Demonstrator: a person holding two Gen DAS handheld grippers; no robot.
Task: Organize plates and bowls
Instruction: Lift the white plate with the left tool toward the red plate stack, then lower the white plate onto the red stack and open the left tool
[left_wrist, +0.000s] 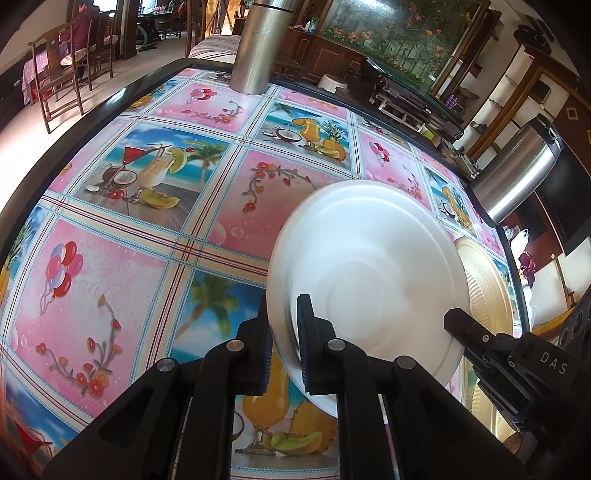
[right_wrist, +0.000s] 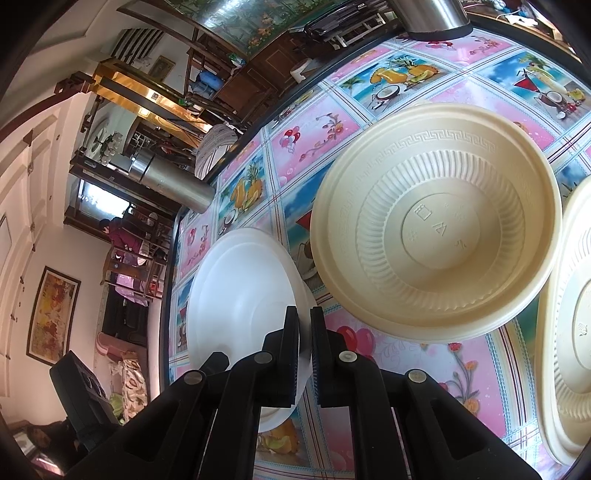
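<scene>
Both grippers, left gripper (left_wrist: 284, 347) and right gripper (right_wrist: 304, 350), clamped on white plate (left_wrist: 369, 273) rim; keep level, move together toward cream bowl (right_wrist: 436, 221).

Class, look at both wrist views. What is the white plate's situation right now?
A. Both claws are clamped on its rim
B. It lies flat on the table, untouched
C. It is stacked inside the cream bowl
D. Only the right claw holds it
A: the left claw pinches the white plate at its rim, and the right claw is shut on the rim of the same plate, beside the cream bowl.
</scene>
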